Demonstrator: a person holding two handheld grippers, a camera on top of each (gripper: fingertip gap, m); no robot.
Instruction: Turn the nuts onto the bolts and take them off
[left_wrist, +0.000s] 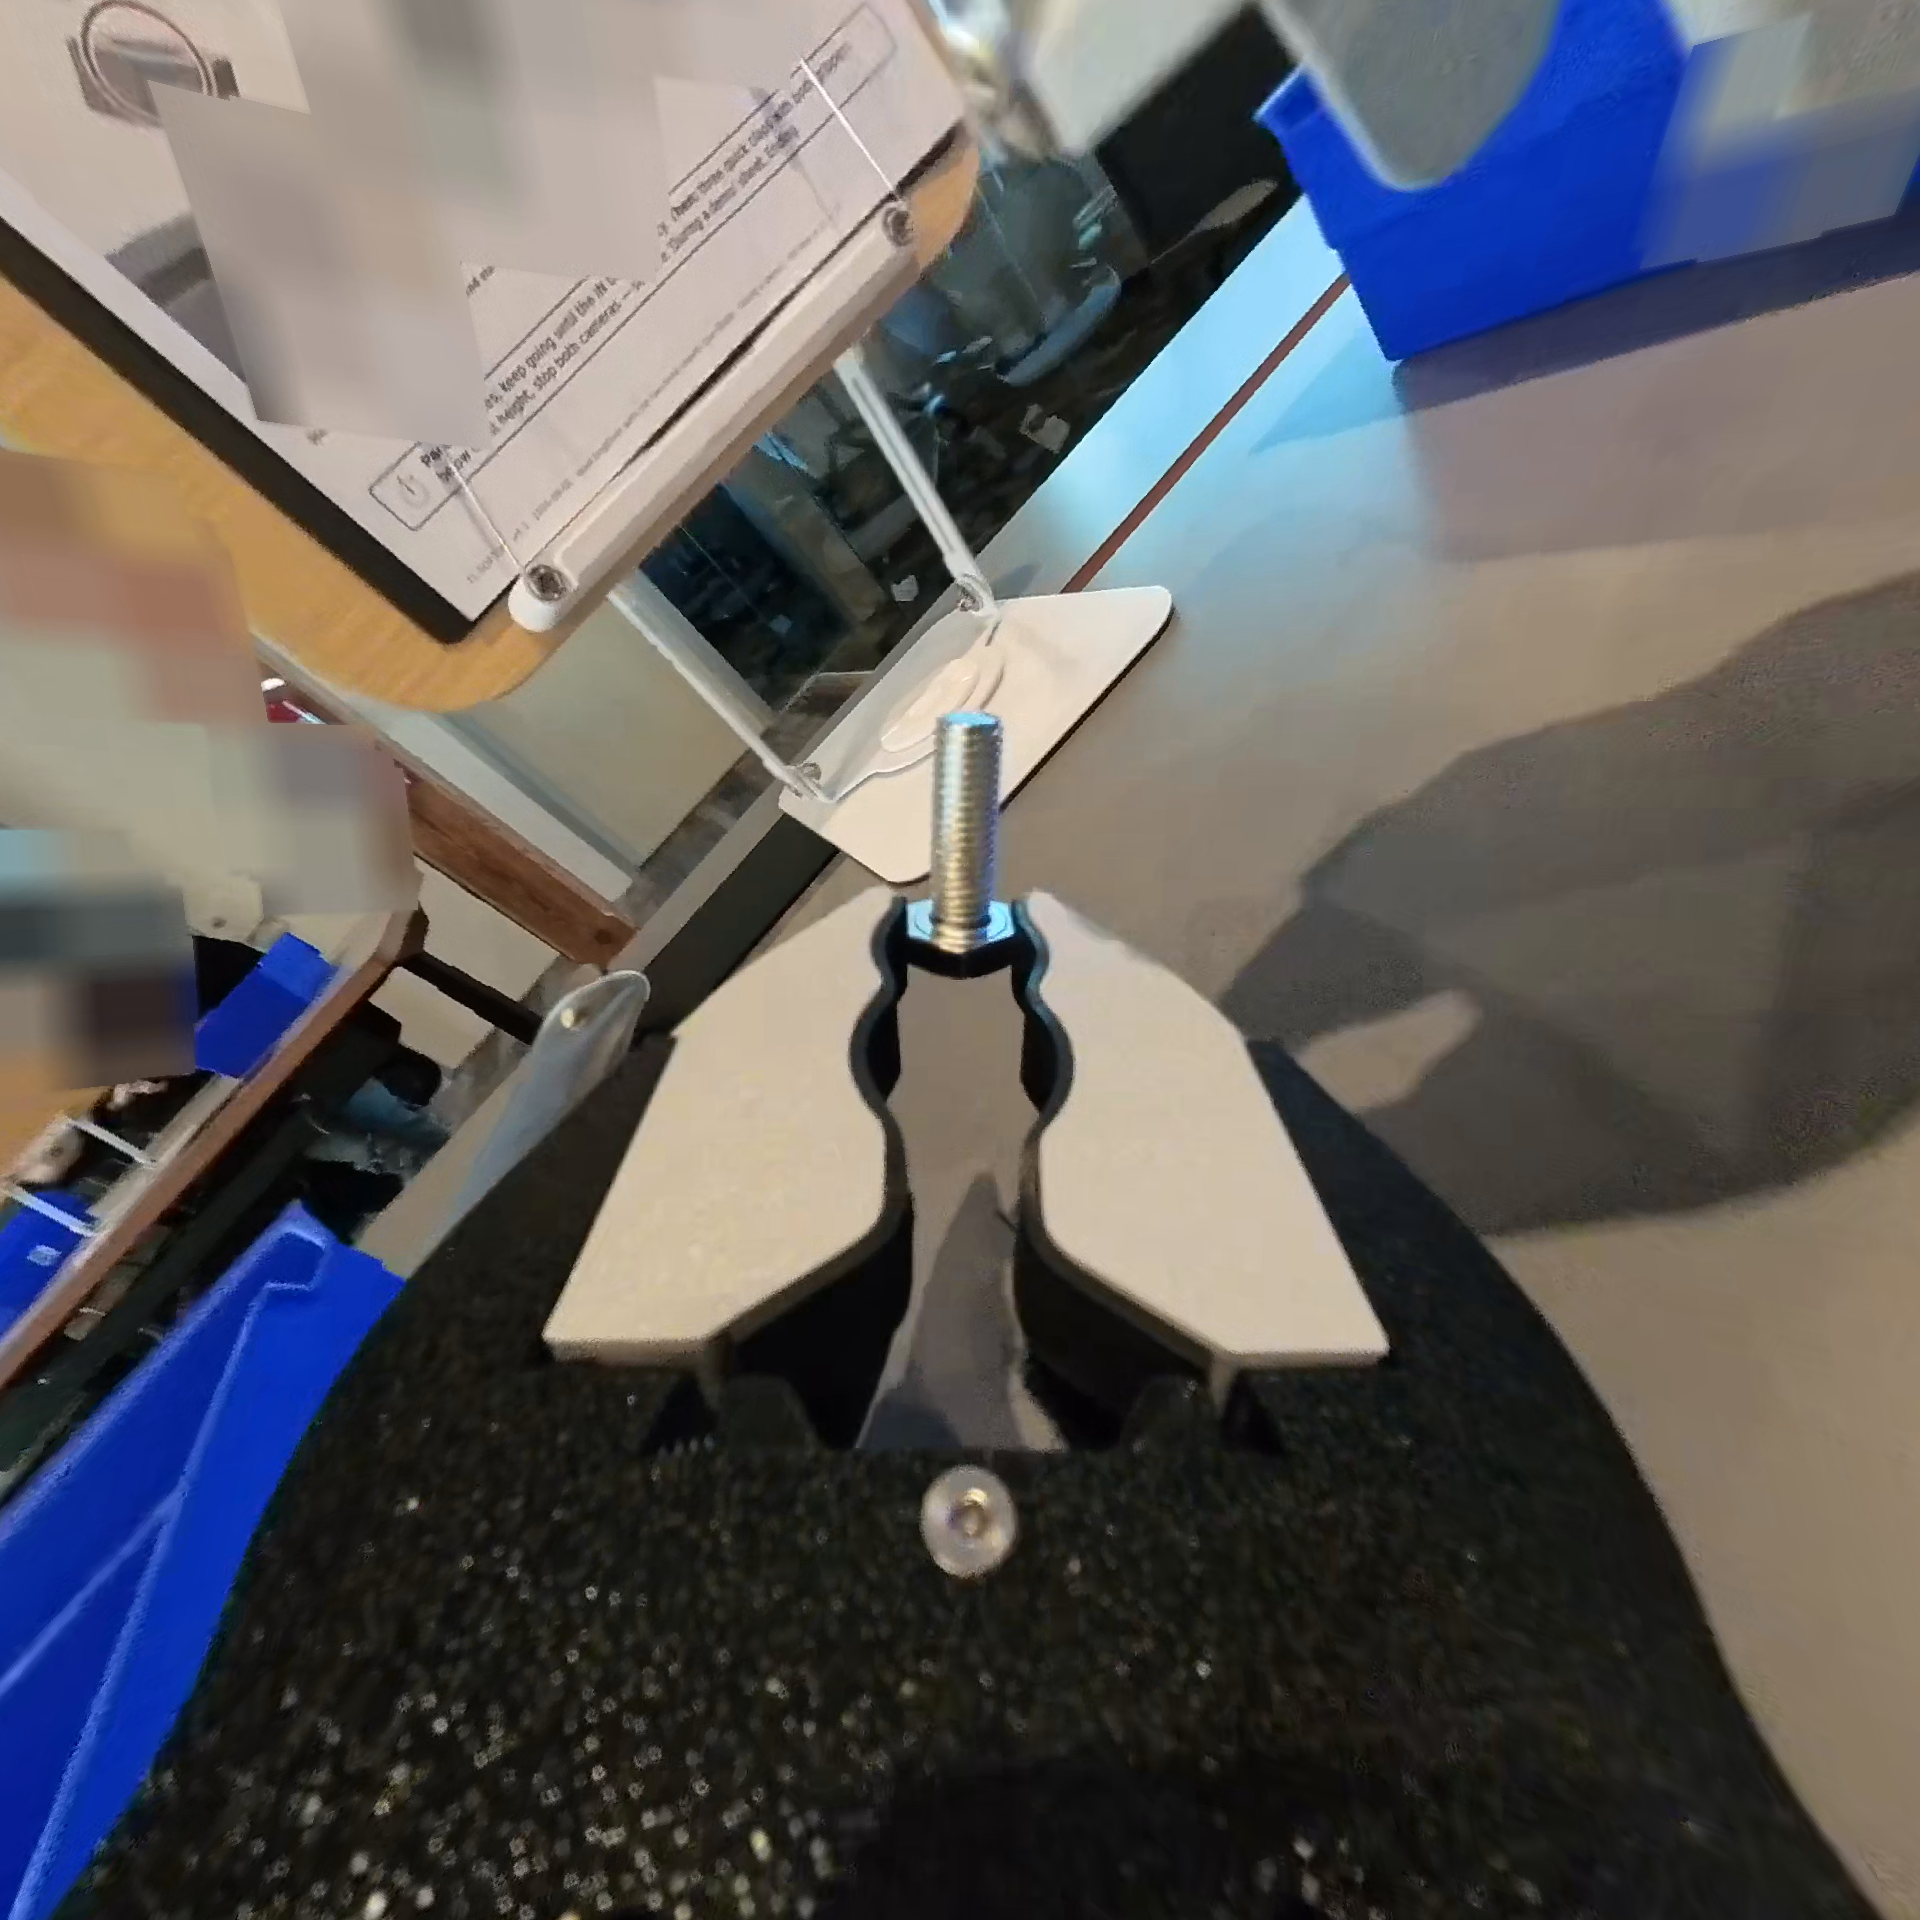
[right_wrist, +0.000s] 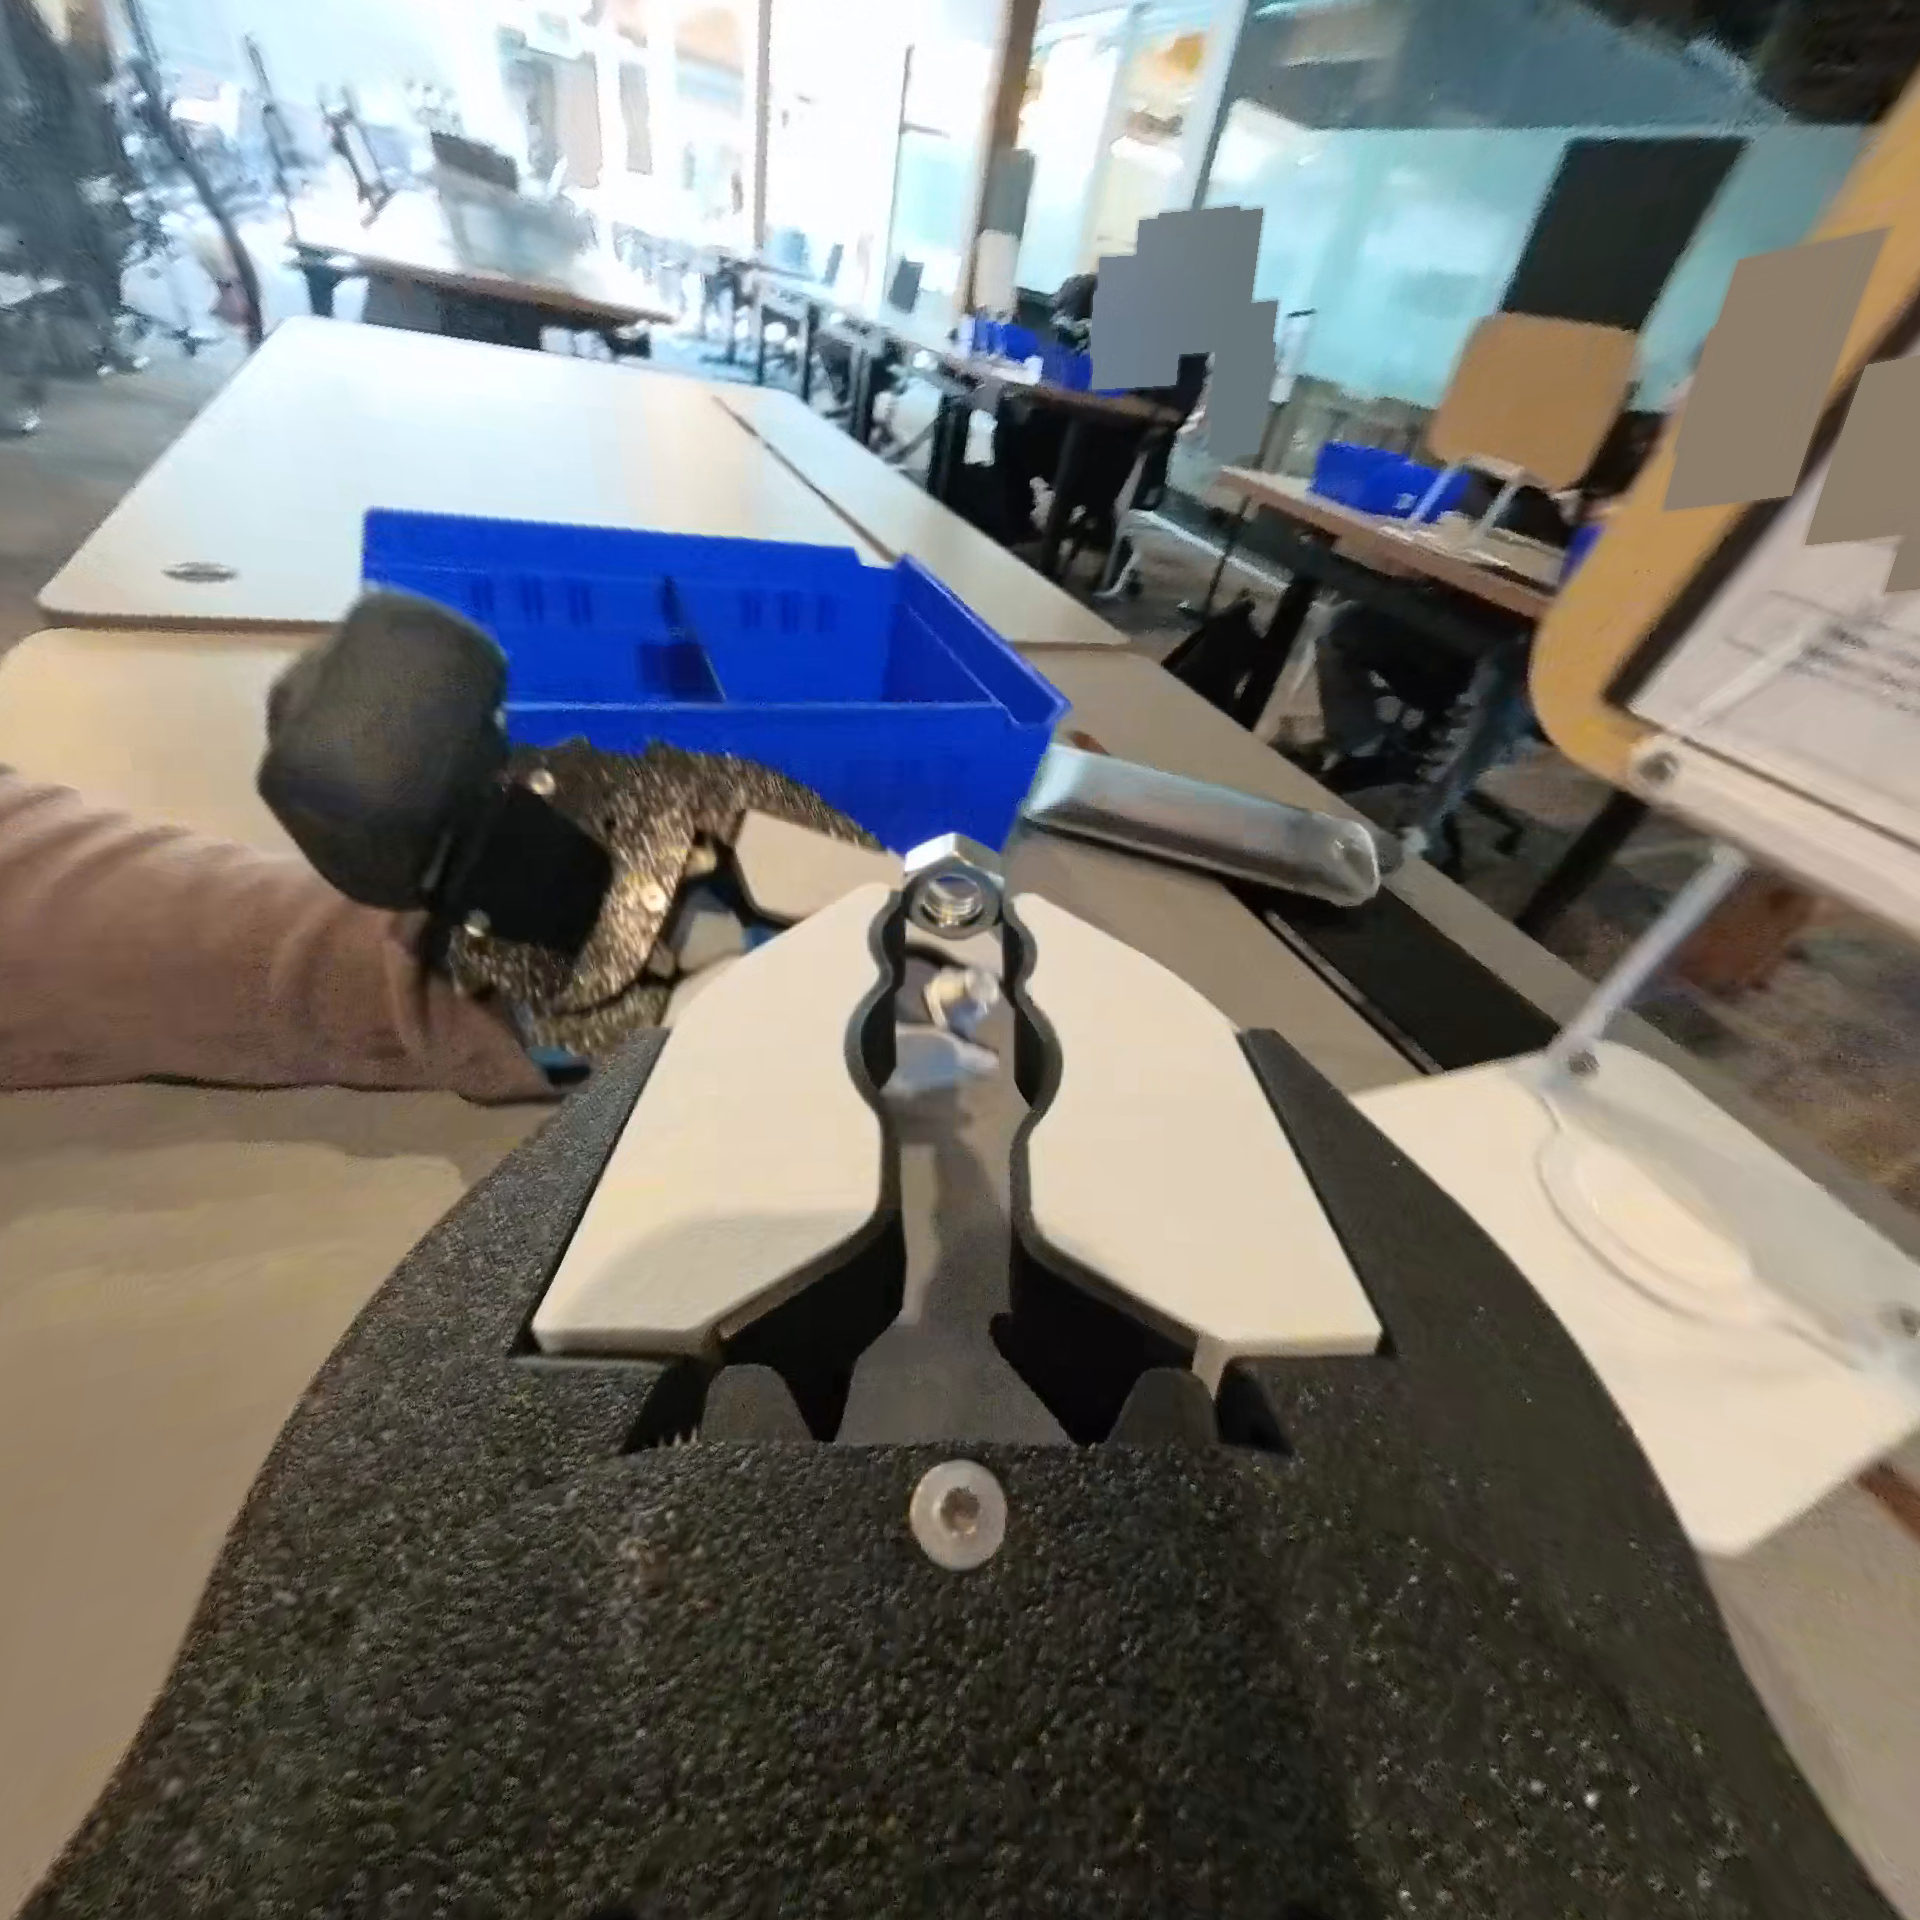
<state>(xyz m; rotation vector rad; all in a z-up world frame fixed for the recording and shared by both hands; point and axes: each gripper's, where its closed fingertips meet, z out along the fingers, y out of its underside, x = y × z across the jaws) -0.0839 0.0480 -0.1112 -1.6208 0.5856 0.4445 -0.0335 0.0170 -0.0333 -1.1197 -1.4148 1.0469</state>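
Blue bin (right_wrist: 727, 665), perhaps empty; sign stand (left_wrist: 997, 707)

Your left gripper (left_wrist: 954, 940) has its fingertips drawn in close, clamping at the very tips, fingers pointing forward over the table. Your right gripper (right_wrist: 951, 914) is likewise pinched tight at the tips. Your left sleeve (right_wrist: 208, 966) lies low, reaching in from the left.

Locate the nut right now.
Right wrist view, centre: the nut is pinched at the tips of the right gripper, in front of the blue bin; it is off the bolt held by the left gripper.
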